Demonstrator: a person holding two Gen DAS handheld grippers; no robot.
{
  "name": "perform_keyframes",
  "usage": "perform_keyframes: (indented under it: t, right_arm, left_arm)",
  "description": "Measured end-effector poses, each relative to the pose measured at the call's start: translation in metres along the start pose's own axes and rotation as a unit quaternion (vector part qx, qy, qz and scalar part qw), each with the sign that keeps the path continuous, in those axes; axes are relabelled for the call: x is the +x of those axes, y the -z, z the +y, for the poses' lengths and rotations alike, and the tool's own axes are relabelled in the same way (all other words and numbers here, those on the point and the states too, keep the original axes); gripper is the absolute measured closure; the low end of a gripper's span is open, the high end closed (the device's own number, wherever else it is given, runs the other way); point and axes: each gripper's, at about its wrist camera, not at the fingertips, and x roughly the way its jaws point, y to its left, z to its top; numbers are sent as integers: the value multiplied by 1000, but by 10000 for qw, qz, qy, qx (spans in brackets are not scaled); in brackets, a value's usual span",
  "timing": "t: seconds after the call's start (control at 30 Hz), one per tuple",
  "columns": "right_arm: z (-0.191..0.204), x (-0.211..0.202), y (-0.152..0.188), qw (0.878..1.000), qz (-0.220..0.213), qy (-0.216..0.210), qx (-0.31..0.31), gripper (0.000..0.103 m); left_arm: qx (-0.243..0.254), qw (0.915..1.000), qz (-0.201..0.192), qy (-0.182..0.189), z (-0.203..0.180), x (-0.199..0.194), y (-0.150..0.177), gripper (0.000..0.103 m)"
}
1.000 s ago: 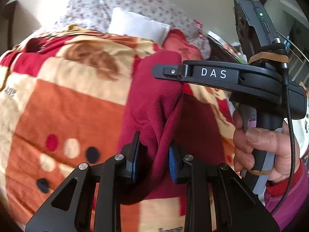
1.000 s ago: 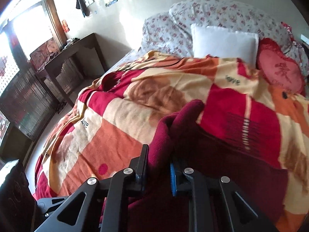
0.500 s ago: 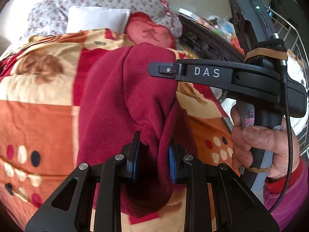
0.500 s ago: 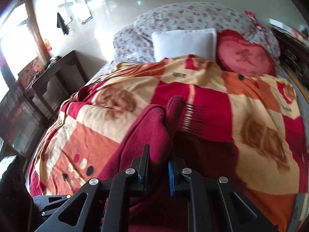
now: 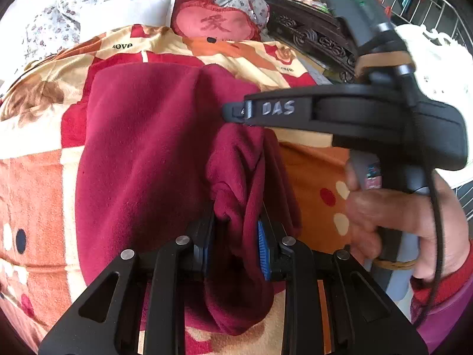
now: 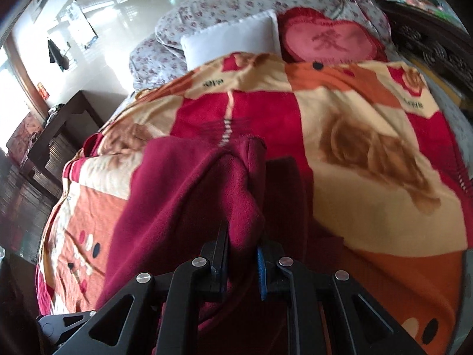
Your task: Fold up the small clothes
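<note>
Both hand-held grippers, left and right, pinch bunched, deep-red fleece garment.

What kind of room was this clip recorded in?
Most likely a home bedroom. A made bed fills the view, covered by a patchwork fleece blanket, with a white pillow and a red heart-shaped cushion at its head. A dark wooden side table stands beside it.

Daylight floods in from the window at the left of the right wrist view, blowing out the glossy wall with glare. Both views are bright, bowed by fisheye, with dark corners. The blanket is smeared by motion blur; the person's hand in the left wrist view looks soft too.
</note>
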Motion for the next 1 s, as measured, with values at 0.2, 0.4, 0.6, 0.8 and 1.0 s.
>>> perform_keyframes:
  t: [0.2, 0.4, 0.6, 0.8, 1.0]
  right_arm:
    - [-11, 8, 6, 9999, -27, -47, 160, 87]
    - [-19, -21, 15, 9994, -115, 237, 223, 81]
    - [-9, -69, 33, 9984, -460, -160, 286, 81]
    - [21, -62, 63, 9990, -170, -287, 285, 56]
    - [19, -37, 86, 9952, 107, -654, 725, 60]
  left_arm:
    - [64, 9999, 94, 58, -5, -4, 1, 75]
    - [442, 9971, 106, 603, -7, -48, 16, 74]
    - [462, 9988, -170, -41, 38, -81, 29, 74]
    - [129, 9989, -129, -435, 67, -73, 34, 74]
    - [122, 9986, 38, -509, 69, -60, 44, 74]
